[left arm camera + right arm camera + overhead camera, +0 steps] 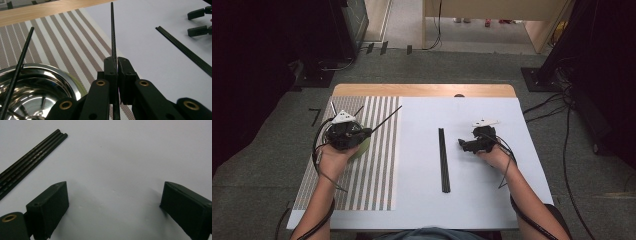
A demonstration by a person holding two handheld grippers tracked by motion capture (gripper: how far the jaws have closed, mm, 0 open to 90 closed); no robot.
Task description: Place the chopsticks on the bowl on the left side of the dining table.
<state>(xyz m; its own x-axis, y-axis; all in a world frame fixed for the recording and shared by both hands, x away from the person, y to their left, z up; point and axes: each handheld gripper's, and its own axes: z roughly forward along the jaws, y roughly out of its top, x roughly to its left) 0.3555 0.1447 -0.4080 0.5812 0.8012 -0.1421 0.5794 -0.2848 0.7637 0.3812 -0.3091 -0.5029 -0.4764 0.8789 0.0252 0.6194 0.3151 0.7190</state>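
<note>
Left claw (117,65): closed on a single black chopstick (113,32); the stick passes between the pads and projects forward past the tips toward the far edge of the tabletop.
Left claw position: above the striped placemat (377,165) on the left half of the tabletop, over a steel bowl (37,85).
Bowl contents: a second black chopstick (18,67) leans on the rim.
Right claw (112,205): open, nothing between the jaws; it rests low over the white sheet (472,200) on the right half.
Remaining chopsticks (443,160): a tight bundle lying at the centre of the tabletop, just left of the right claw.
Risk, judged: the grip sits near one end, so the long free end may pivot or slip.
Risk, judged: a steep drop may let the stick skid off the polished rim.
Risk, judged: the leaning stick may be knocked out on entry.
</note>
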